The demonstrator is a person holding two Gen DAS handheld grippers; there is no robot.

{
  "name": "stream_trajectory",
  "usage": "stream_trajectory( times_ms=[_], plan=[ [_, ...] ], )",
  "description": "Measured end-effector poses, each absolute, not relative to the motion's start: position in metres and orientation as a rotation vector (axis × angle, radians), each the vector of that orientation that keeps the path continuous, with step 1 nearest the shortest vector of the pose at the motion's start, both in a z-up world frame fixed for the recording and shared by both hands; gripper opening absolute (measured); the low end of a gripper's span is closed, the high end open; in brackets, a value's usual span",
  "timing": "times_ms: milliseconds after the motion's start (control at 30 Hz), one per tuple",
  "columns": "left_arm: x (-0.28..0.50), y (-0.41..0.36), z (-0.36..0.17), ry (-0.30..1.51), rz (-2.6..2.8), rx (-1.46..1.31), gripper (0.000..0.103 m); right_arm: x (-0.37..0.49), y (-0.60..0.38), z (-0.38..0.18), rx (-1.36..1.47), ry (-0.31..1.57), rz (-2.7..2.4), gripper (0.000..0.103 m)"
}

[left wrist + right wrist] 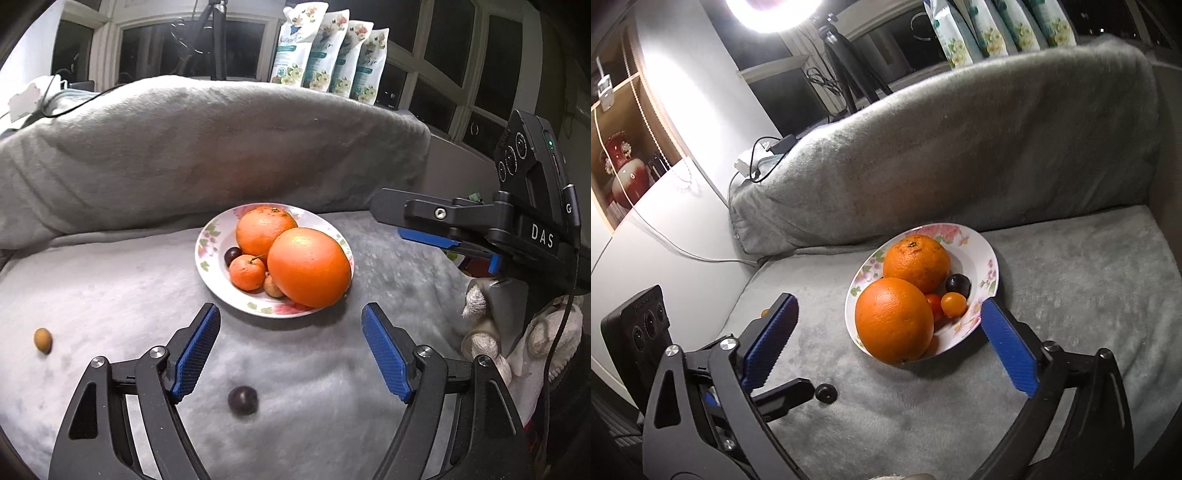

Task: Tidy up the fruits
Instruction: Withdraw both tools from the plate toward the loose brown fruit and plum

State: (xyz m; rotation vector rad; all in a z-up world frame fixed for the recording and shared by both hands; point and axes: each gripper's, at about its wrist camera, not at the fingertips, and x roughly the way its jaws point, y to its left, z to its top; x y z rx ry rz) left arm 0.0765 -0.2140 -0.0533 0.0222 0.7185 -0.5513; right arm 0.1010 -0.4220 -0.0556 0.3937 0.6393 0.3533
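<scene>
A floral white plate on the grey blanket holds two big oranges, a small mandarin, a dark grape and a small brown fruit. My left gripper stands open just in front of the plate, with nothing between its fingers. A loose dark grape lies on the blanket under it, and a brown longan lies far left. My right gripper is wide open beside the plate, its fingers either side of the near orange without touching it.
A thick folded grey blanket rises like a wall behind the plate. Refill pouches stand on the sill beyond. In the right wrist view a tripod, cables and a shelf with a red vase are at the left.
</scene>
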Motion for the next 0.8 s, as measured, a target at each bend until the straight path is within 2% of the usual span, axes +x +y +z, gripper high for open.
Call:
stream_trajectory(
  times_ms=[500, 800],
  plan=[
    [0.059, -0.159, -0.044, 0.672, -0.494, 0.011, 0.079, 0.057, -0.387, -0.034, 0.278, 0.521, 0.357, 0.103],
    [0.061, -0.101, -0.056, 0.686, -0.390, -0.018, 0.079, 0.039, -0.350, -0.036, 0.160, 0.532, 0.372, 0.103]
  ],
)
